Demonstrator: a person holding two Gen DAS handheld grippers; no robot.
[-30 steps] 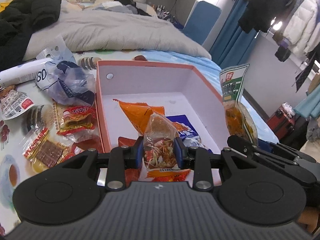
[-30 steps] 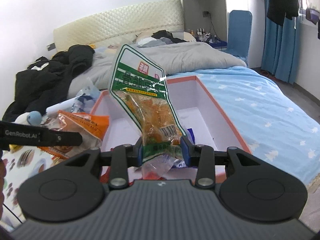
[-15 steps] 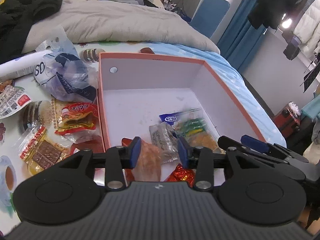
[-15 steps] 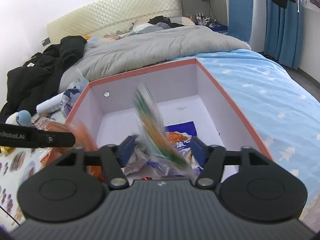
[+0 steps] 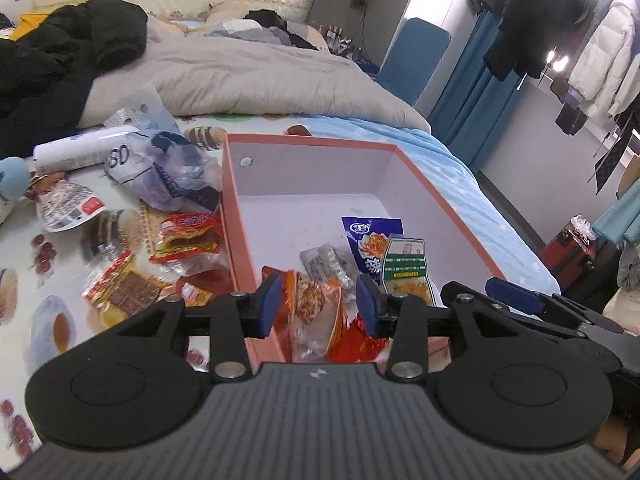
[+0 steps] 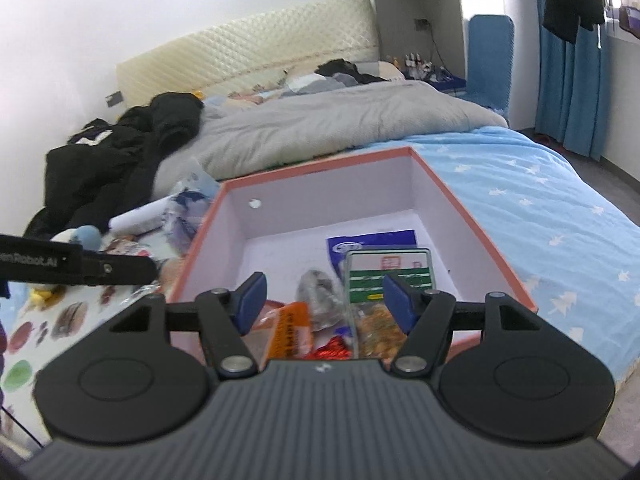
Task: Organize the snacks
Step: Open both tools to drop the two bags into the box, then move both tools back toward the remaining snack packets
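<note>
Left wrist view: loose snacks (image 5: 184, 240) lie on the bed left of the box (image 5: 440, 200), red packet's length running across.
Nearer hand: left claw (image 5: 316, 308), released, empty, over the box's near-left wall.
Right claw (image 6: 324, 300): released, above the green packet (image 6: 384, 280) in the box.
Room: bed beside the box crowded.

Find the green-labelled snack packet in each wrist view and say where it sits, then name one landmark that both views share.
Left wrist view: the green-labelled packet lies in the pink box, right of centre, overlapping the blue packet.
Right wrist view: the packet lies in the box near centre, just beyond the right gripper.
Shared landmark: the round hole in the box's far wall.
</note>
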